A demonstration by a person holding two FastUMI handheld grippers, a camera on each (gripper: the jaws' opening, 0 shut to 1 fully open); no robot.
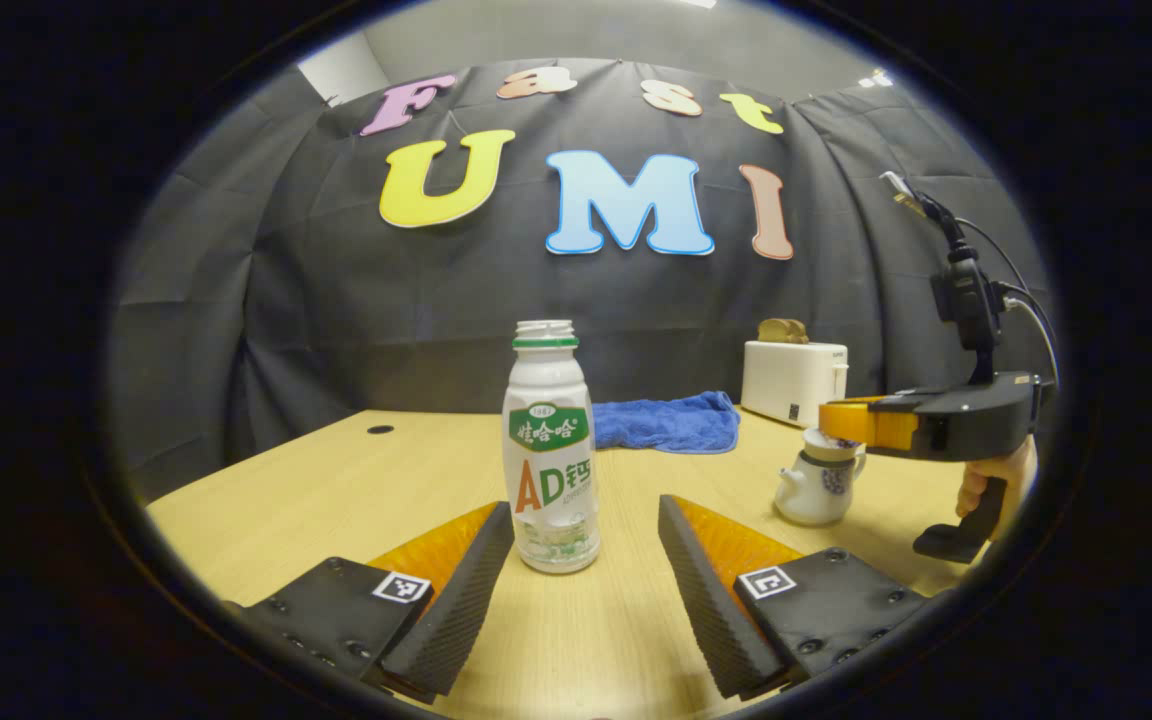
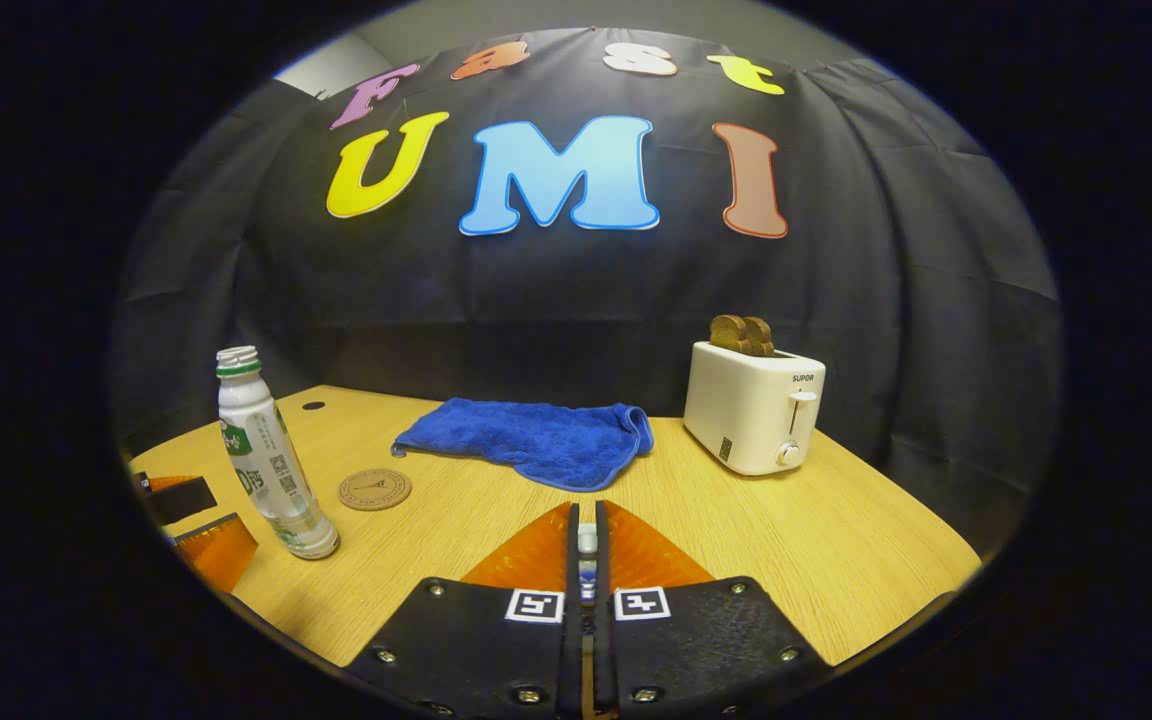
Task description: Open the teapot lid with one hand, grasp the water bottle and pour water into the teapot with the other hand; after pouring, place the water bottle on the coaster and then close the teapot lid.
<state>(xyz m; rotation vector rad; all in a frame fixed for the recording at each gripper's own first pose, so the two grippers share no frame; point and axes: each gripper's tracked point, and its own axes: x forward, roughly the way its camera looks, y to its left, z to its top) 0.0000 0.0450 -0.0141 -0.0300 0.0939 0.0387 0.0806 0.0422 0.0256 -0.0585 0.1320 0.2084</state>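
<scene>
Left gripper (image 1: pixel 586 560) wide open, flanking bottle (image 1: pixel 550 450) standing on worktop (image 1: pixel 286 500). Right gripper (image 2: pixel 587 545) pinched on lid knob above teapot (image 1: pixel 818 490). Best centred on bottle's body, squeezed gently, kept upright. Coaster (image 2: pixel 374 490) just beyond.

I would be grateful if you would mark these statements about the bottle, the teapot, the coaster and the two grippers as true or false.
1. The water bottle stands upright with no cap on its neck. True.
2. The left gripper is shut on the bottle. False: its fingers are open, one on each side of the bottle, apart from it.
3. The right gripper is at the top of the teapot. True; in the right gripper view its fingers are closed on something small, most likely the lid knob.
4. The bottle stands on the coaster. False: it stands on the table beside the coaster.
5. The toaster is empty. False: bread sticks out of its top.
</scene>
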